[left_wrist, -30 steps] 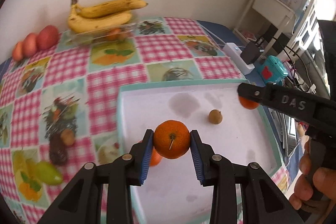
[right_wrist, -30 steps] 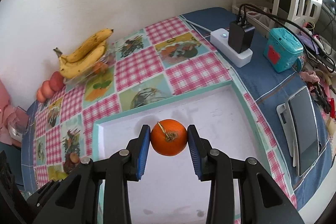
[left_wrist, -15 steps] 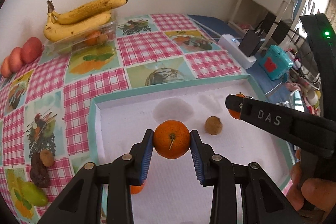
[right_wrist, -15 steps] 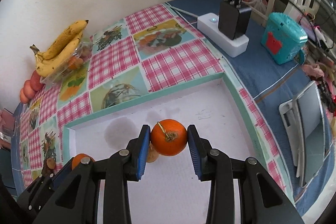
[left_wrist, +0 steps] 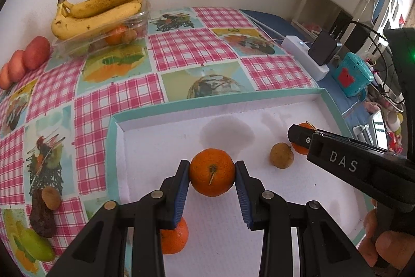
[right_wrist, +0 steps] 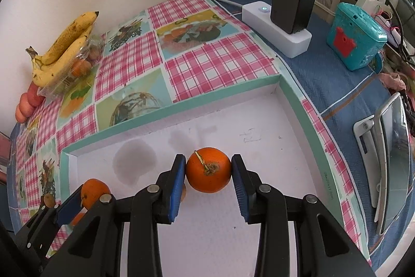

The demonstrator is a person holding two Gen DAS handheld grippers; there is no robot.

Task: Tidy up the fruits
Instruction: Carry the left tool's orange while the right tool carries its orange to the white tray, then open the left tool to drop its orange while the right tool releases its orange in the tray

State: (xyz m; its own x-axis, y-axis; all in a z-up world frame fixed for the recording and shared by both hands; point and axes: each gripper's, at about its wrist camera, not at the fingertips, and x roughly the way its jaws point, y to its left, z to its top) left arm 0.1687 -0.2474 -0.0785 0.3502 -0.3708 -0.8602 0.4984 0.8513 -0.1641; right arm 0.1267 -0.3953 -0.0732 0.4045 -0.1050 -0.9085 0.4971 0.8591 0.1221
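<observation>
My left gripper [left_wrist: 212,174] is shut on an orange mandarin [left_wrist: 212,172] above the white box with a teal rim [left_wrist: 215,104]. My right gripper [right_wrist: 208,170] is shut on another mandarin [right_wrist: 208,169] over the same box [right_wrist: 181,105]. In the left wrist view the right gripper comes in from the right, its mandarin [left_wrist: 298,146] partly hidden. A small brown fruit [left_wrist: 281,155] lies in the box. A third mandarin [left_wrist: 174,238] lies below my left fingers. In the right wrist view the left gripper's mandarin [right_wrist: 94,192] shows at lower left.
Bananas [left_wrist: 101,9] rest on a clear tub of fruit at the back left, red-orange fruits [left_wrist: 26,61] beside them. A brown fruit [left_wrist: 51,197], a dark fruit and a green one [left_wrist: 36,243] lie left of the box. A power strip [right_wrist: 276,29], teal case [right_wrist: 355,36] and tablet [right_wrist: 389,168] are right.
Both grippers have moved forward and lower over the box, each still gripping its mandarin. The right gripper now sits closer to the brown fruit in the left wrist view.
</observation>
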